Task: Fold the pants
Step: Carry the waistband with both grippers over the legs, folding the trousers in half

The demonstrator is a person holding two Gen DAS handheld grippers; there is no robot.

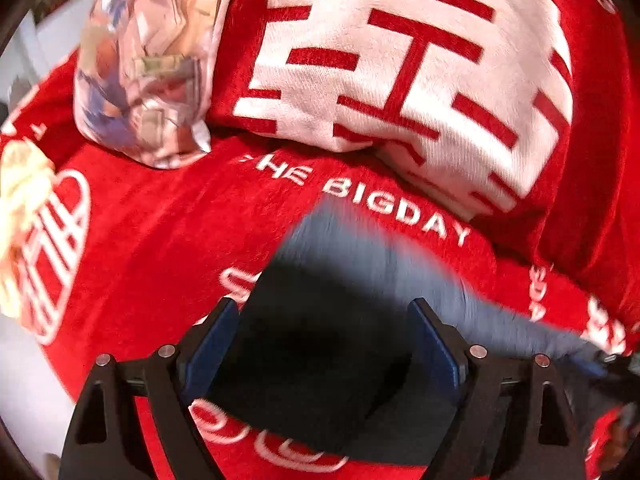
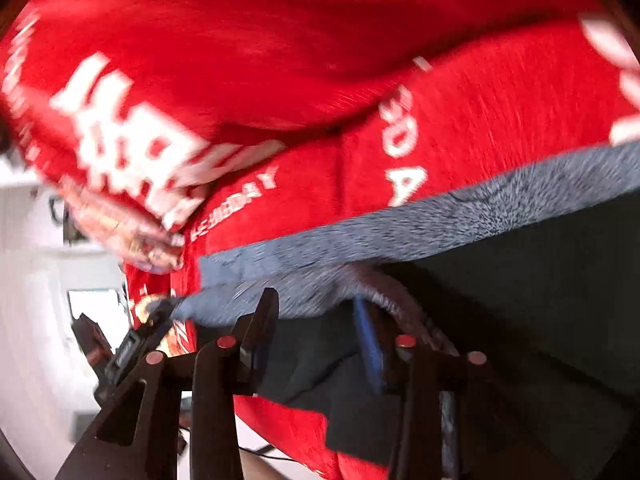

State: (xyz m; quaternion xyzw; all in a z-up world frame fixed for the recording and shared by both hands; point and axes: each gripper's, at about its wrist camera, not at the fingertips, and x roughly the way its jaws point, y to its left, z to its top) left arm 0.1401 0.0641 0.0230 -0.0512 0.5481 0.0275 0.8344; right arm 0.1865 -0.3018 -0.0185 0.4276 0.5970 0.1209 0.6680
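The pants are dark with a grey fleece lining and lie on a red bed cover. In the left wrist view their dark cloth (image 1: 320, 360) fills the gap between the spread blue-padded fingers of my left gripper (image 1: 324, 320), which looks open over it. In the right wrist view the pants (image 2: 500, 300) hang as a raised flap with a grey edge, and my right gripper (image 2: 316, 312) has its fingers partly apart with dark cloth between them; whether it pinches the cloth is unclear. The left gripper (image 2: 132, 340) shows at the far left, at the grey corner.
A red blanket (image 1: 140, 240) with white lettering covers the bed. A folded red and white blanket (image 1: 400, 60) and a patterned pillow (image 1: 148, 60) lie at the far side. A pale object (image 1: 20, 220) sits at the left edge. White furniture (image 2: 40, 280) stands beyond the bed.
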